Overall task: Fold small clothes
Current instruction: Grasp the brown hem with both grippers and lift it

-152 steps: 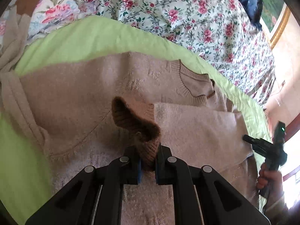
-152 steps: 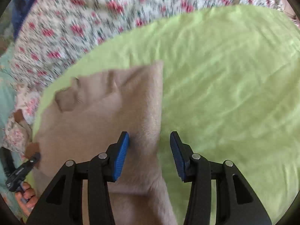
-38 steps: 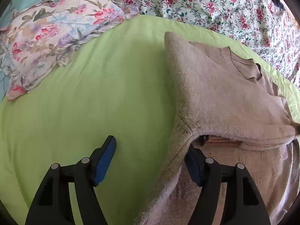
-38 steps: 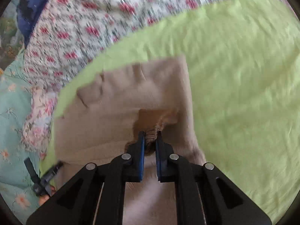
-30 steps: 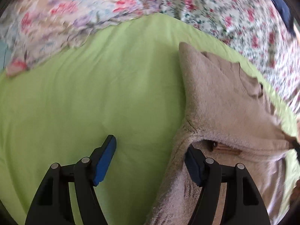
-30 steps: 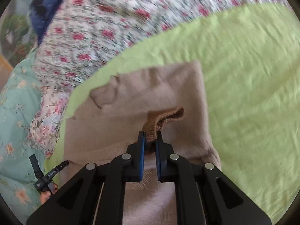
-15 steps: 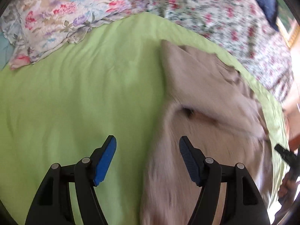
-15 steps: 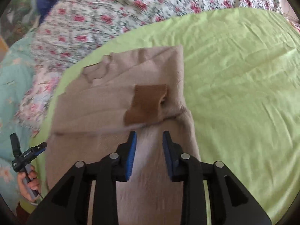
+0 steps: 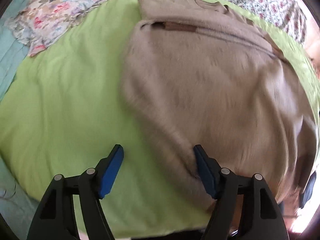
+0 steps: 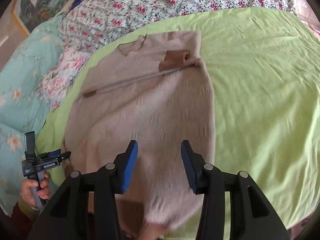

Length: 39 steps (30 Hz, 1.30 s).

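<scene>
A beige knitted sweater (image 9: pixel 200 84) lies flat on a light green sheet (image 9: pixel 60 104), collar at the far end, both sleeves folded across its chest. A brown cuff (image 10: pixel 174 59) rests on top near the collar. My left gripper (image 9: pixel 158 160) is open and empty, low over the sweater's left hem edge. My right gripper (image 10: pixel 159 156) is open and empty above the sweater's (image 10: pixel 144 110) lower part. The left gripper also shows in the right wrist view (image 10: pixel 64 154), at the sweater's left edge.
A floral bedcover (image 10: pixel 160 2) lies beyond the green sheet (image 10: pixel 260 80). A teal floral quilt (image 10: pixel 18 76) and a floral pillow (image 9: pixel 52 14) lie at the left. The bed's near edge runs just under both grippers.
My right gripper let go of the brown cuff, opened and drew back toward the hem. My left gripper stayed open and pulled back to the near left edge.
</scene>
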Each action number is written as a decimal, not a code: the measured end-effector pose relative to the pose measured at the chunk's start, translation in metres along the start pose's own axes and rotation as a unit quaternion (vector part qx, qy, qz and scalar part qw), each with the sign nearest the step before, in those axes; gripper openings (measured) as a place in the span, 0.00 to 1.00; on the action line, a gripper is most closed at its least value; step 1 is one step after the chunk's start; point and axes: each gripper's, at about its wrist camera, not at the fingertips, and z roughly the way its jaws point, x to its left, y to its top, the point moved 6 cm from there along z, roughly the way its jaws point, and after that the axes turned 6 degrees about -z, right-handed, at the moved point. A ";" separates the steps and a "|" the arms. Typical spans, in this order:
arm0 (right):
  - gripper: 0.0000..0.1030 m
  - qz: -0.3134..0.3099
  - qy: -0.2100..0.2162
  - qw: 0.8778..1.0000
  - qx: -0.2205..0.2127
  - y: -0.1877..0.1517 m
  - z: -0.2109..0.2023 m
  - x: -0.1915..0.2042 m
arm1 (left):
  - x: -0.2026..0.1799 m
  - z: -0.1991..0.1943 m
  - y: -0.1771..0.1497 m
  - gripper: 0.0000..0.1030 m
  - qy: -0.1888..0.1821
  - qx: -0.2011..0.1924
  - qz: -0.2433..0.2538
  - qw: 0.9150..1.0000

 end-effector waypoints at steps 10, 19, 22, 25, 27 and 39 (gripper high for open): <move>0.54 0.033 0.032 0.999 0.001 -0.061 -0.037 -0.029 | 0.024 -0.041 -0.037 0.78 -0.193 -0.007 -0.032 0.981; 0.54 0.046 0.115 0.992 0.024 -0.099 0.000 -0.009 | -0.021 -0.032 -0.073 0.78 -0.239 0.010 0.022 0.971; 0.53 0.059 0.151 0.986 0.023 -0.098 0.014 -0.002 | -0.023 -0.030 -0.074 0.62 -0.272 0.012 0.019 0.962; 0.38 0.086 0.175 0.981 0.015 -0.100 0.016 -0.007 | -0.019 -0.026 -0.071 0.49 -0.275 0.013 0.018 0.961; 0.11 0.105 0.187 0.977 0.007 -0.102 0.010 -0.016 | -0.013 -0.024 -0.070 0.34 -0.273 0.012 0.014 0.962; 0.24 0.138 0.180 0.974 -0.006 -0.111 -0.011 -0.052 | -0.002 -0.019 -0.072 0.26 -0.279 0.025 0.011 0.960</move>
